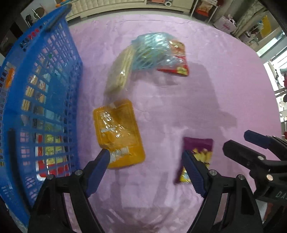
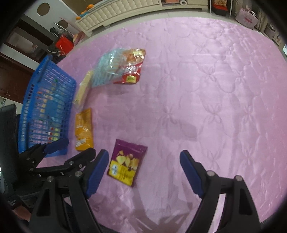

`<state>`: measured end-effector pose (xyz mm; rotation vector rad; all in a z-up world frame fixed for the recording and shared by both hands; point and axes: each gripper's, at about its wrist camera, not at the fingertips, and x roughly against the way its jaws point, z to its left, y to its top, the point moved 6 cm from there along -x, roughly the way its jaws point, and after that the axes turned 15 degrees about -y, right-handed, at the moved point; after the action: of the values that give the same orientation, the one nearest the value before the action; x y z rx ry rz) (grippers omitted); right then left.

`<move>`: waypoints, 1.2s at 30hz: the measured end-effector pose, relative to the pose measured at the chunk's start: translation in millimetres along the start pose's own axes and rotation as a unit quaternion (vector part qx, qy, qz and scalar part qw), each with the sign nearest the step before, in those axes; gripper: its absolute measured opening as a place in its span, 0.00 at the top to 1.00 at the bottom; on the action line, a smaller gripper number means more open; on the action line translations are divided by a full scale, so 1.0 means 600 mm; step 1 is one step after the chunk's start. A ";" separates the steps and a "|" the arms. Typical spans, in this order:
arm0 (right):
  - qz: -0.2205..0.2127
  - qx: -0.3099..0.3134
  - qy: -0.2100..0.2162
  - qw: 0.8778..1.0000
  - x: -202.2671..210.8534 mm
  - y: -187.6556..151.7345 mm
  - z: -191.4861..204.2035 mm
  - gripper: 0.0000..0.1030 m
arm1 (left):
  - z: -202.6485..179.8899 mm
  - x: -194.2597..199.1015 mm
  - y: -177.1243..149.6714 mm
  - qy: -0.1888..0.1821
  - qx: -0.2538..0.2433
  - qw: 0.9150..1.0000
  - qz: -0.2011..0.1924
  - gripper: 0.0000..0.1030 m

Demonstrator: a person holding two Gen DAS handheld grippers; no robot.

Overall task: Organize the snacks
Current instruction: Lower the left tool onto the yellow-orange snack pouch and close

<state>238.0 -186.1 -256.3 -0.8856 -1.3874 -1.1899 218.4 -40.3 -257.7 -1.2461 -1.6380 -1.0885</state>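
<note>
left tool (image 1: 146,157) wide open and empty over pink quilt (image 2: 197,89), right tool (image 2: 144,157) likewise, orange packet (image 1: 118,132) beside blue basket (image 1: 53,89)

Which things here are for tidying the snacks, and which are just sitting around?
For the job:
- blue plastic lattice basket, some packets already inside
- flat orange foil packet
- purple and yellow snack pouch
- red shiny snack bag
- clear blue-striped wrapper
- pale cracker pack
- open left gripper
- open right gripper

Just sitting around:
- pink quilted cover
- cream padded bench
- red box
</note>
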 end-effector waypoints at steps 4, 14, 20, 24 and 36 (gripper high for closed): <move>-0.002 0.006 0.000 1.000 -0.012 0.004 0.008 0.18 | 0.012 -0.017 0.009 0.018 -0.007 1.000 -0.001 0.22; 0.001 -0.010 0.007 1.000 -0.016 0.005 -0.015 0.18 | 0.026 -0.063 0.025 0.037 -0.007 0.999 0.005 0.13; 0.009 -0.013 0.009 1.000 -0.027 -0.007 -0.026 0.18 | 0.027 -0.061 0.023 0.028 -0.003 1.000 0.004 0.29; 0.006 -0.017 0.014 1.000 -0.024 -0.006 -0.026 0.18 | 0.036 -0.046 0.028 0.021 -0.002 1.000 0.007 0.63; 0.014 -0.010 0.019 1.000 -0.024 -0.012 -0.008 0.18 | 0.015 -0.037 0.009 0.015 -0.020 1.000 -0.003 0.80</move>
<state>234.7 -191.1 -272.2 -0.8891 -1.3305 -1.1957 227.3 -37.4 -280.5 -1.2448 -1.6048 -1.1442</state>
